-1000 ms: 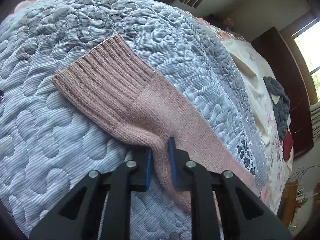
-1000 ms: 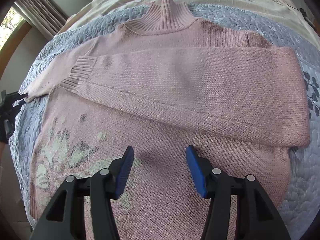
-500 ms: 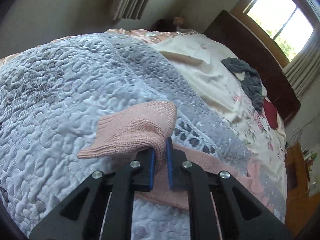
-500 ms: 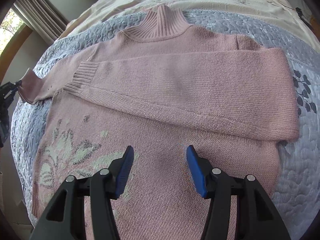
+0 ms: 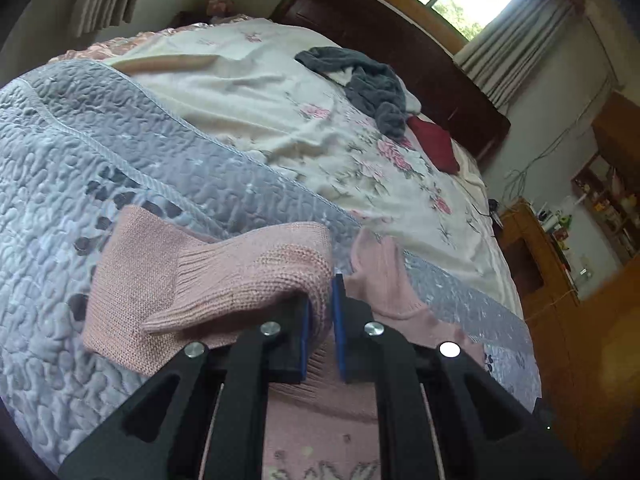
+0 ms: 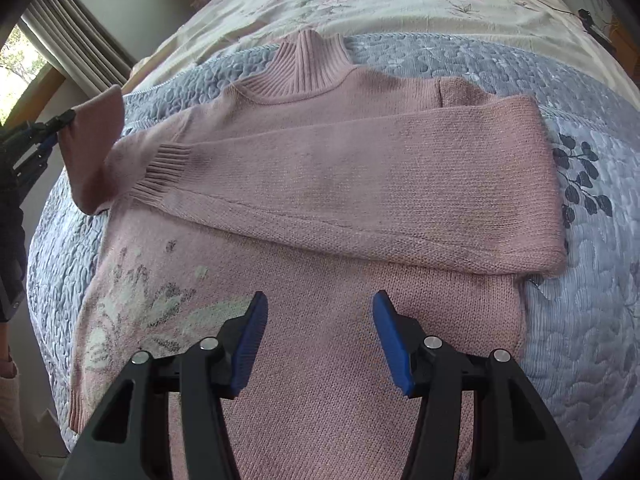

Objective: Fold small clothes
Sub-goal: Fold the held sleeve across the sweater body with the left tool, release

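A pink knitted sweater (image 6: 320, 184) with a ribbed high collar (image 6: 308, 64) lies face up on a blue-grey quilt (image 6: 580, 320). One sleeve (image 6: 360, 184) is folded flat across the chest. My left gripper (image 5: 322, 312) is shut on the other sleeve (image 5: 248, 272) near its ribbed cuff and holds it lifted over the sweater's side; in the right wrist view that gripper (image 6: 60, 126) shows at the far left with the raised sleeve (image 6: 96, 148). My right gripper (image 6: 318, 340) hovers open above the sweater's lower body, touching nothing.
Beyond the quilt lies a cream floral sheet (image 5: 300, 120) with a dark grey garment (image 5: 372, 84) and a red item (image 5: 434, 142). A dark headboard (image 5: 400, 52), a window and wooden furniture (image 5: 532, 264) stand further off. A person's dark sleeve (image 6: 12, 240) is at the left edge.
My left gripper has lifted the sleeve off the quilt and carried it inward toward the sweater body, turning toward the headboard. The right gripper stayed open and nearly still.
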Available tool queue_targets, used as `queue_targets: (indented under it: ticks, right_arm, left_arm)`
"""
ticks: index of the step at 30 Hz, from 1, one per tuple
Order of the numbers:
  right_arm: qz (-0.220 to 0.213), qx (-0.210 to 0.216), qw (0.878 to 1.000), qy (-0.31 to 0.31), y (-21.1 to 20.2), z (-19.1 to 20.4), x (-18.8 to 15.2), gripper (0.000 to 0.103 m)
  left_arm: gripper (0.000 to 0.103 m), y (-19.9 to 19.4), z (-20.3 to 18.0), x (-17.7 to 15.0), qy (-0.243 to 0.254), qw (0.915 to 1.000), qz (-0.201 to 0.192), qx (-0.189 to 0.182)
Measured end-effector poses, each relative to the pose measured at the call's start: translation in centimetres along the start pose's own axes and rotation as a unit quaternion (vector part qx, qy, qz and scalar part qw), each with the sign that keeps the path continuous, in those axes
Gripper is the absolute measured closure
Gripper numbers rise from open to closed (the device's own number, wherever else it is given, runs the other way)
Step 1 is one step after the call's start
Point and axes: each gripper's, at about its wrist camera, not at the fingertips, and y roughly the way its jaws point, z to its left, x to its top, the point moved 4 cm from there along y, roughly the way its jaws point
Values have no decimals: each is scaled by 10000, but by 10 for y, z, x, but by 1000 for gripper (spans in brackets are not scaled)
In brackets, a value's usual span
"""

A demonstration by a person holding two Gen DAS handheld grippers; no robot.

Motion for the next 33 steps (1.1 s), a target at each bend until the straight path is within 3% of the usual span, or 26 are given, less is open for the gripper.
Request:
queue_targets:
  ticks: [6,14,19,21,23,26,28,31,33]
  right_arm:
    - [35,41,9999,140,6,-7,-3,48]
    - [142,46,9996,222,15,-15,-7,48]
    - [164,-2,9996,232,16,-13,-1,48]
    - [163,10,9996,217,14,-11,3,48]
    - [132,60,9998,159,10,-5,9,48]
    - [128,240,9996,113,8,13,25,48]
    - [172,367,9991,155,12,28,40,48]
    - [266,739,9965,284,24,56,66,48]
    - [436,967,9933,451,39,73,83,48]
  left_arm:
    - [95,56,-36,-46,155,9986,484,-120]
    - [94,113,-31,-95,236,9930,1155,12]
    - [92,106,-19,-105,90,9882,1508,-232]
    - [90,88,-13,-103,1,9857,1611,-488]
    - [89,61,-4,-96,144,9876,1499,-447]
    - [84,25,25,-73,218,9941,1058,-76]
    - [84,17,50,-55,277,9943,869,543]
    - [84,22,79,-35,321,9881,839,1249]
    - [84,33,93,-32,461,9795,998,1687]
